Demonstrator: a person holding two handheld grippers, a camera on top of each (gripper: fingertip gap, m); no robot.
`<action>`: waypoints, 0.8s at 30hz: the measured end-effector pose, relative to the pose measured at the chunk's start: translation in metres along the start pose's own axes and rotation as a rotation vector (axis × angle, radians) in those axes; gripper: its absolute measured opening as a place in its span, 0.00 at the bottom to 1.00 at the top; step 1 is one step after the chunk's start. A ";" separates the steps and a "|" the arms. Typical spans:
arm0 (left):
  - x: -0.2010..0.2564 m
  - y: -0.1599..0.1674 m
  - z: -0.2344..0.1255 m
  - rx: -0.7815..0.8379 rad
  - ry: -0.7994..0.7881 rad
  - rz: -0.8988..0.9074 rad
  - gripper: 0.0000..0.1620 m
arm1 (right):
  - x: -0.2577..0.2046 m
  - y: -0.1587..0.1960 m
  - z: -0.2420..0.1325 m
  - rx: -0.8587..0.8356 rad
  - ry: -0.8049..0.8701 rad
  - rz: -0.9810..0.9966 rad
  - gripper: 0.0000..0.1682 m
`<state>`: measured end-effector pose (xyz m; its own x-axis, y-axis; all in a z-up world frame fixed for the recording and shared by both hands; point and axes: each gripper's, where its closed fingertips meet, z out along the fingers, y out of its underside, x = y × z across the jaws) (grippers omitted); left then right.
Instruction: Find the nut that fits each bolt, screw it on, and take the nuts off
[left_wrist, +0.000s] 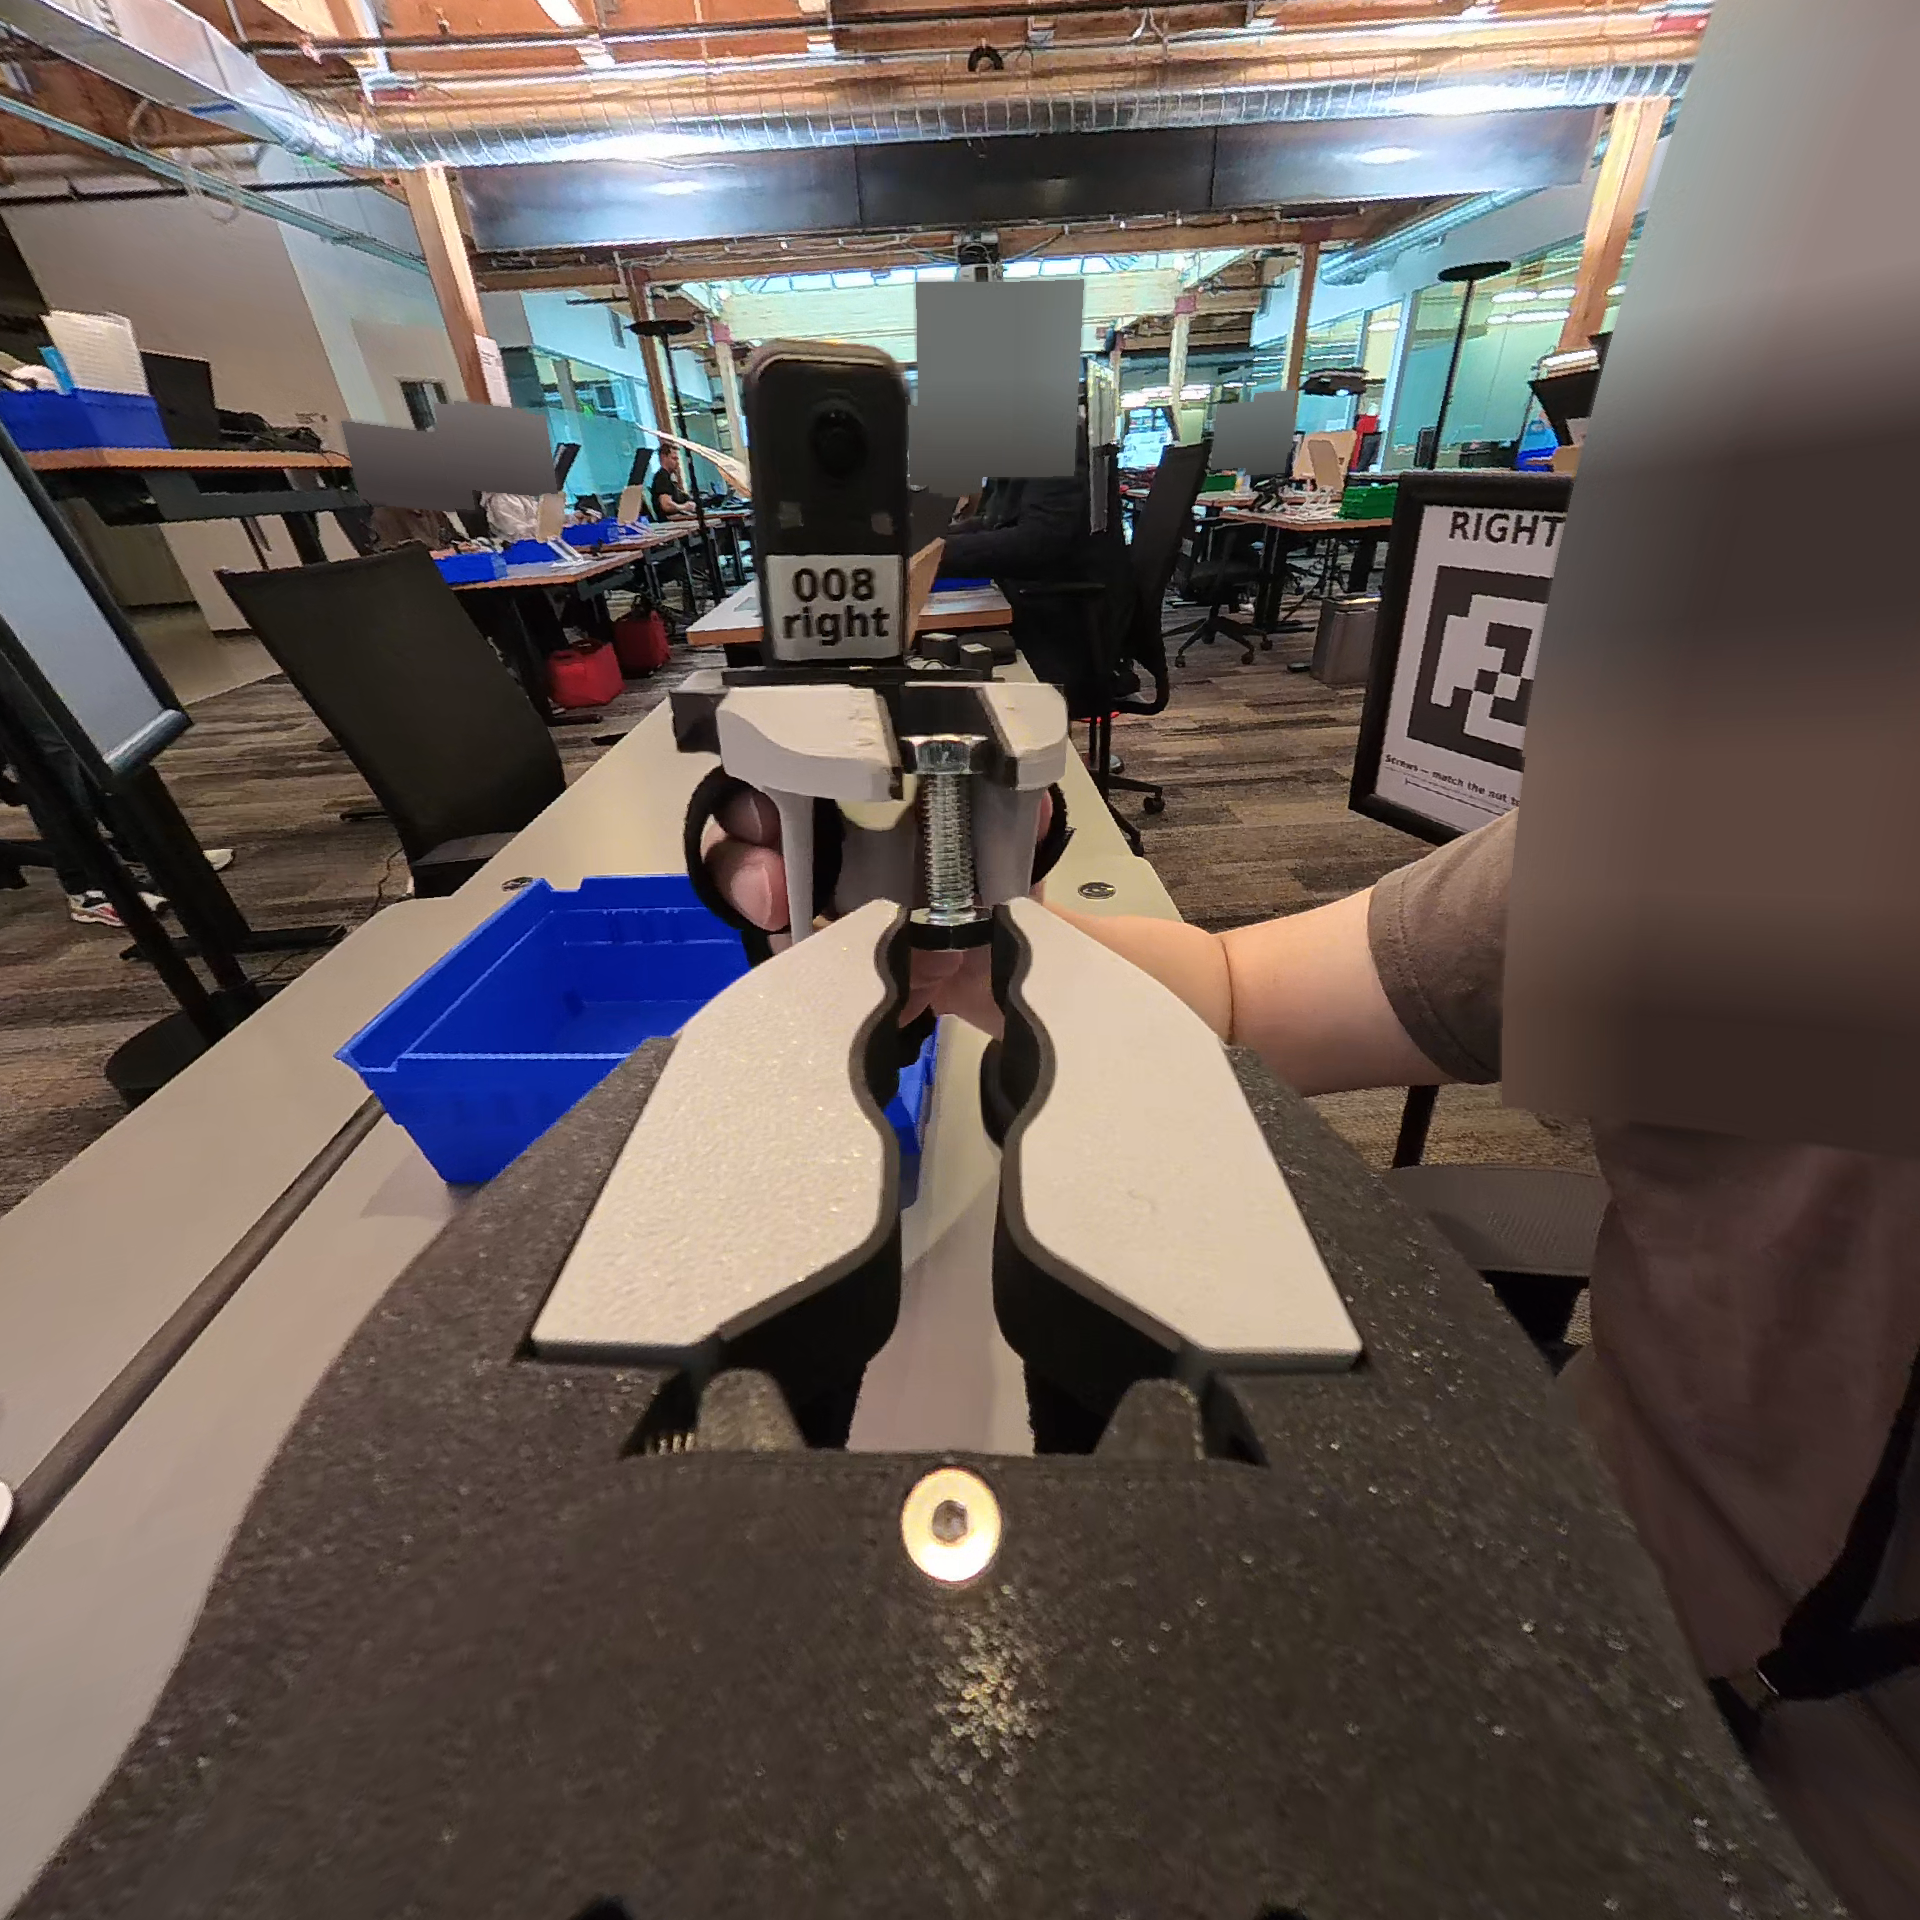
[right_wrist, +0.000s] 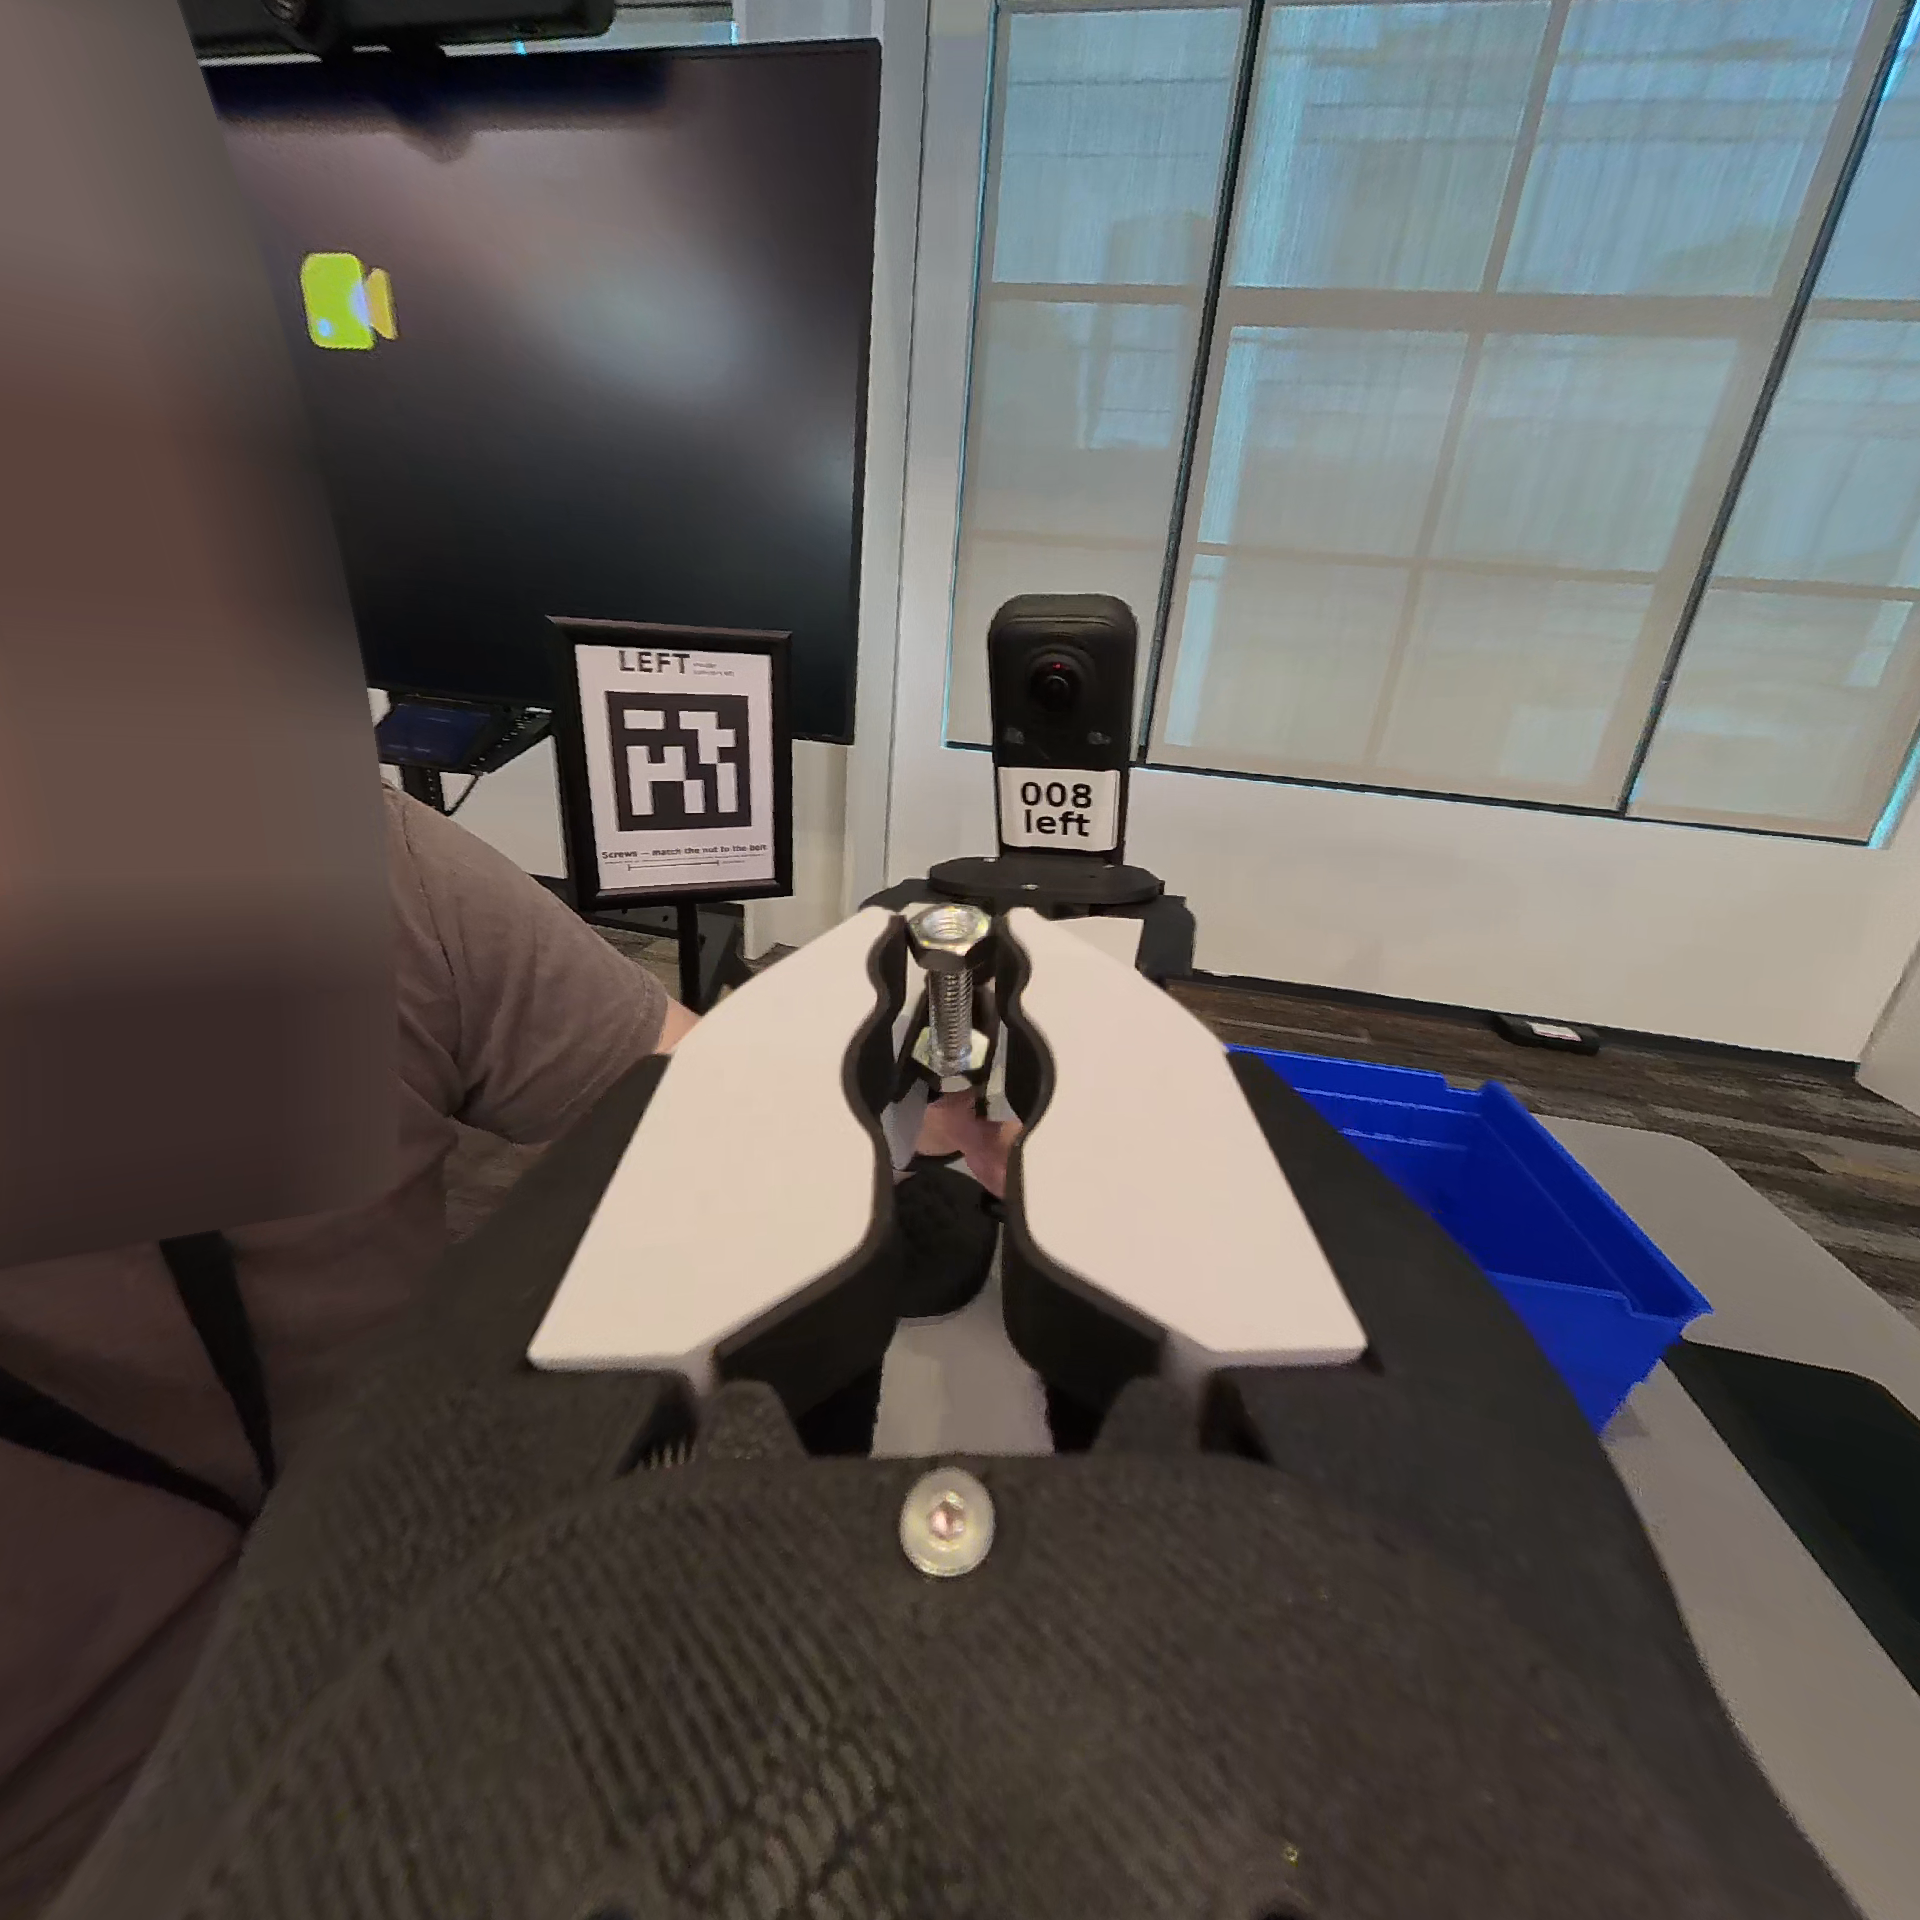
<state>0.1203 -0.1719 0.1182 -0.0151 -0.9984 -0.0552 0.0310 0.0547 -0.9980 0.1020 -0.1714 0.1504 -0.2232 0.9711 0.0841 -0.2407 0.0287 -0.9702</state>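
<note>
**Jaws both clenched: bolt + nut held between two grippers**

Jaws of the L gripper (left_wrist: 945, 925) are closed on the nut (left_wrist: 943, 920), which sits at the near end of the thread, right at the fingertips. Jaws of the R gripper (right_wrist: 940, 935) are closed on the hex head of the bolt (left_wrist: 943, 831). We see the two grippers tip to tip, facing each other, w/ the bolt spanning the gap between them.

In the L wrist view the shank runs approx. straight up from the nut to the head, w/ bare thread showing between them. The bolt is held up in the air, off the table (left_wrist: 208, 1299).

Pose: in the L wrist view a hand (left_wrist: 748, 873) wraps the R gripper's grip from below, behind the bolt. Its bare forearm (left_wrist: 1299, 997) comes in level from the right edge, out of a short brown sleeve (left_wrist: 1444, 935).

A blue bin (left_wrist: 540, 1018) stands on the table, below and left of the bolt in the L view, and off to the right in the R view. We can't tell what's in it.
</note>
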 end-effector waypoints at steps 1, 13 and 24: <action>0.002 0.000 0.000 0.000 0.016 -0.004 0.09 | -0.002 0.000 0.000 0.001 -0.024 0.006 0.10; 0.063 0.012 0.012 -0.035 0.399 -0.084 0.09 | -0.067 0.009 -0.005 0.030 -0.498 0.056 0.10; 0.016 -0.011 0.007 0.118 0.077 -0.025 0.09 | -0.019 -0.024 -0.009 0.145 -0.059 -0.120 0.35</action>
<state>0.1263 -0.1887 0.1286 -0.0941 -0.9949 -0.0374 0.1470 0.0233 -0.9889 0.1205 -0.1883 0.1700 -0.2389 0.9469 0.2150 -0.4014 0.1053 -0.9098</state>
